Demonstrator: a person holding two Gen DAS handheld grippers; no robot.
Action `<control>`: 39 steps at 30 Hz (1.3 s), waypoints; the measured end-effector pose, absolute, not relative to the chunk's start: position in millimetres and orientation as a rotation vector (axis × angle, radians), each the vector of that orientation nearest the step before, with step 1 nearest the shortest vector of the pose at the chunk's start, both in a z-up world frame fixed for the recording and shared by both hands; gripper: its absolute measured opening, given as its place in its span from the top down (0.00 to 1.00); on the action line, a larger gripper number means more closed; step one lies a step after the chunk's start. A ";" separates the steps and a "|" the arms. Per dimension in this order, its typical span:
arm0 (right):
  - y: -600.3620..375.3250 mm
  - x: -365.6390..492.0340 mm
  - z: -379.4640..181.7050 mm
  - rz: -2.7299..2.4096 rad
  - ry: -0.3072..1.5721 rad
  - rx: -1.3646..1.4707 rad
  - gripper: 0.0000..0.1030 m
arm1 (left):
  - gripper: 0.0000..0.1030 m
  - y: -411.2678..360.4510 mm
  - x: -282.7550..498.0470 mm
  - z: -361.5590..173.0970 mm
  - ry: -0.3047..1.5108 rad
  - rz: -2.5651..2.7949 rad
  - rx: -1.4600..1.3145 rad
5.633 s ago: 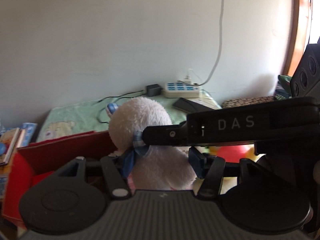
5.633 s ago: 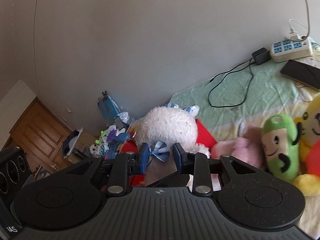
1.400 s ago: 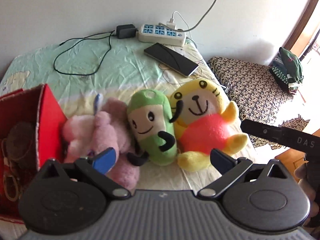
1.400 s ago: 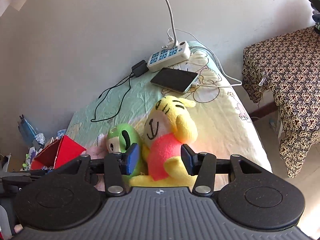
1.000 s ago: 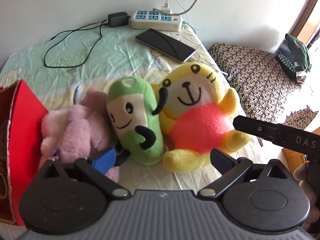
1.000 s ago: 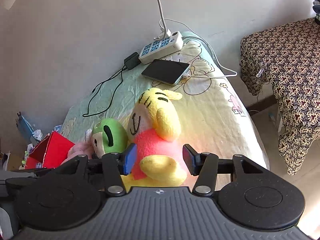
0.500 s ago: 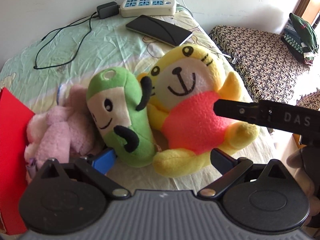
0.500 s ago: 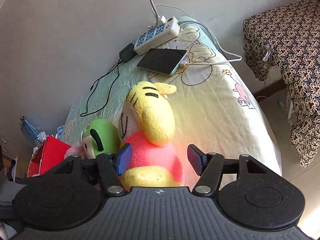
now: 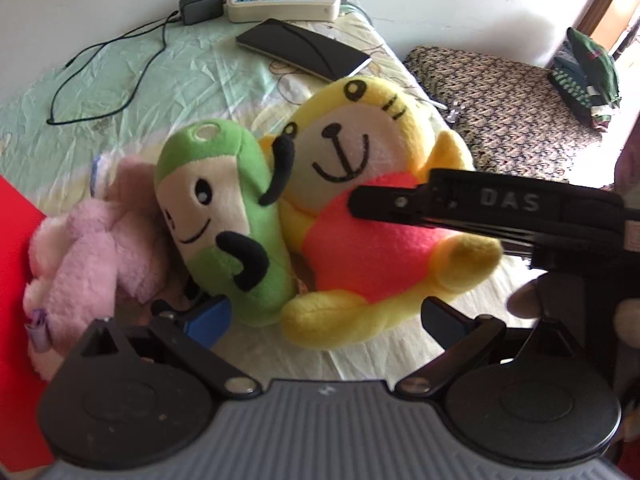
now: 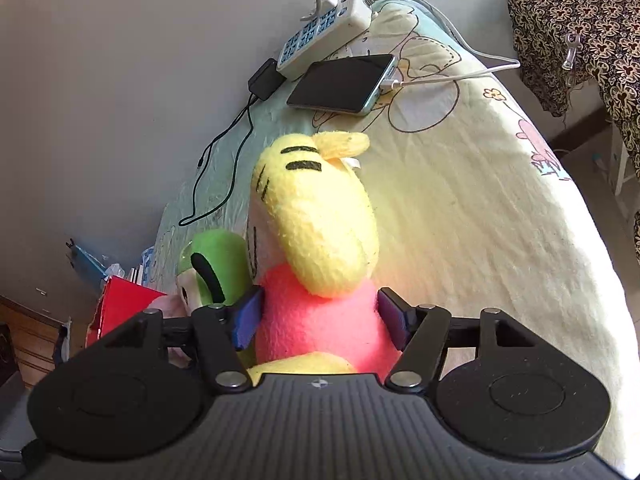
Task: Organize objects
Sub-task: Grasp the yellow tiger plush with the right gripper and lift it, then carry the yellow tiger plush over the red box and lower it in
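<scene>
A yellow plush (image 9: 360,168) with a pink-red belly lies on the bed, leaning against a green plush (image 9: 224,216); a pink plush (image 9: 92,248) lies to their left. My right gripper (image 10: 320,316) straddles the yellow plush's (image 10: 316,216) pink belly. Its jaws are closing, the pads at the belly's sides without visibly squeezing it. In the left wrist view one of its black fingers (image 9: 400,204) reaches across the belly. My left gripper (image 9: 326,316) hangs wide open just above the yellow plush's foot, its blue pad by the green plush's base.
A red box (image 9: 16,280) stands at the left beside the pink plush. A phone (image 9: 304,48), a power strip (image 9: 280,0) and a black charger cable (image 9: 120,60) lie at the bed's far end. A patterned cloth-covered table (image 9: 500,100) stands beyond the bed's right edge.
Both grippers have come down closer to the plush toys. The right gripper has widened and slid in around the yellow plush's belly. Earlier, both grippers held a white plush over the red box.
</scene>
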State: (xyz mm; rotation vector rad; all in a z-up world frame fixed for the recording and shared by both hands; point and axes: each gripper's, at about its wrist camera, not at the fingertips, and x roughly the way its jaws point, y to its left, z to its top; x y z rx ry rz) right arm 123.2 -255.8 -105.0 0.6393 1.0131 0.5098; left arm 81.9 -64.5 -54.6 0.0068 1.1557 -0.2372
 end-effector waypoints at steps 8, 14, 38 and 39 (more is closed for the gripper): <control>-272.0 103.0 -102.5 0.510 1.020 0.714 0.55 | 0.02 -66.3 61.3 -49.5 1.123 -0.354 -0.035; -289.1 67.3 -94.5 0.494 1.015 0.734 0.55 | 0.02 -73.0 38.7 -55.5 1.134 -0.444 -0.067; -250.9 -27.7 -28.1 0.570 0.914 0.670 0.56 | 0.08 -32.4 -40.4 -10.6 1.025 -0.666 -0.130; -244.3 -29.2 -22.5 0.581 0.902 0.664 0.56 | 0.08 -24.8 -41.9 -5.1 1.008 -0.665 -0.137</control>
